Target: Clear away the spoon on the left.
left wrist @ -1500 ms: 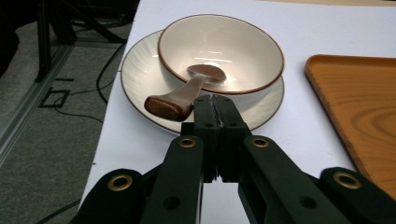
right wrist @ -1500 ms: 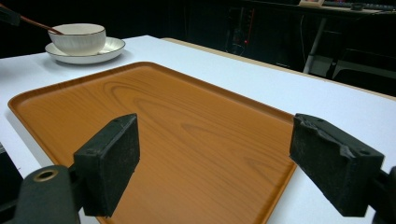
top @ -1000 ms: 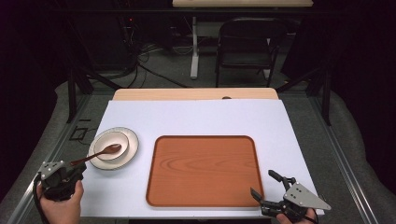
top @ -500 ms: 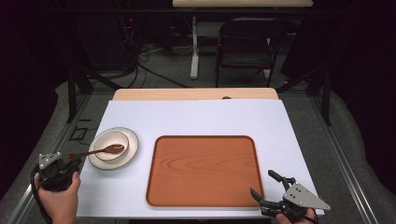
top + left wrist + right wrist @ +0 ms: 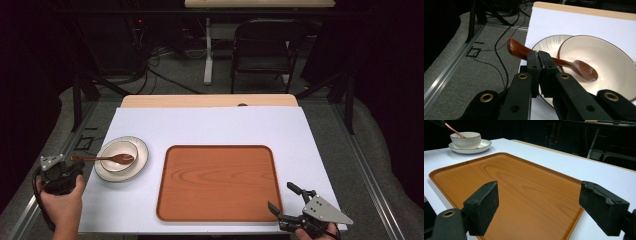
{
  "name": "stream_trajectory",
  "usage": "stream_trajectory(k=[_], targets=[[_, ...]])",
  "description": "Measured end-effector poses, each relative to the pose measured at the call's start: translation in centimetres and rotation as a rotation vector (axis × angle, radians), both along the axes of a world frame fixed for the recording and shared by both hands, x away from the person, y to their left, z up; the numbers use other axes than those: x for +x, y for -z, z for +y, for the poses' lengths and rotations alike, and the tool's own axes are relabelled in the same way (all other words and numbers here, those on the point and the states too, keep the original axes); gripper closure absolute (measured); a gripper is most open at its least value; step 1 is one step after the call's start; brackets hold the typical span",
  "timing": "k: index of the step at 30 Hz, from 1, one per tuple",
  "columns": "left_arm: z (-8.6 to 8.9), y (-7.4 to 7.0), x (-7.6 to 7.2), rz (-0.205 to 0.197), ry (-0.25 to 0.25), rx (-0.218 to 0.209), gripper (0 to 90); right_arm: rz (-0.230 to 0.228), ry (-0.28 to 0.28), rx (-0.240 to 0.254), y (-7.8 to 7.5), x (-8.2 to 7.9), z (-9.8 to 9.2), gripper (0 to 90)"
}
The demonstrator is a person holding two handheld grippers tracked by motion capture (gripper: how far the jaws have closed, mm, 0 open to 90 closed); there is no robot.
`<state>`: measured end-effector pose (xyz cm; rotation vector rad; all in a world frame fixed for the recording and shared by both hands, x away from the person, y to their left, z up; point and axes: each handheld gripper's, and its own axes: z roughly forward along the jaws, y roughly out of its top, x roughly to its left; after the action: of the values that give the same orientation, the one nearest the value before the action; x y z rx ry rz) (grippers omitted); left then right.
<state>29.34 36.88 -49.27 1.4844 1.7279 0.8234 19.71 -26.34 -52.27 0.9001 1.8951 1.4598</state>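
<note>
L gripper pinches the brown spoon by its handle; spoon tip sits over the bowl on its plate. R gripper jaws wide, nothing in them, near the tray.

On your table the tray lies near the middle. To its left a bowl sits on a plate, with the spoon reaching into the bowl. Beyond the table's far edge stands a chair.
</note>
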Motion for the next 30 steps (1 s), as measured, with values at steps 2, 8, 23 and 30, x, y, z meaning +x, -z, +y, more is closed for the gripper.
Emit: stream_trajectory(k=[2, 8, 23, 30], targets=[[0.2, 0.1, 0.3, 0.002, -0.008, -0.014, 87.5, 0.0, 0.001, 0.0, 0.0, 0.0, 0.0, 15.7], [0.3, 0.0, 1.0, 0.0, -0.012, -0.032, 87.4, 0.002, 0.001, 0.0, 0.0, 0.0, 0.0, 15.7], [1.0, -0.2, 1.7, -0.004, -0.027, -0.085, 86.6, 0.004, 0.001, 0.003, 0.0, 0.0, 0.0, 15.8], [1.2, -0.3, 1.3, -0.023, -0.022, -0.147, 82.3, 0.004, 0.002, 0.002, 0.0, 0.0, 0.0, 15.8]])
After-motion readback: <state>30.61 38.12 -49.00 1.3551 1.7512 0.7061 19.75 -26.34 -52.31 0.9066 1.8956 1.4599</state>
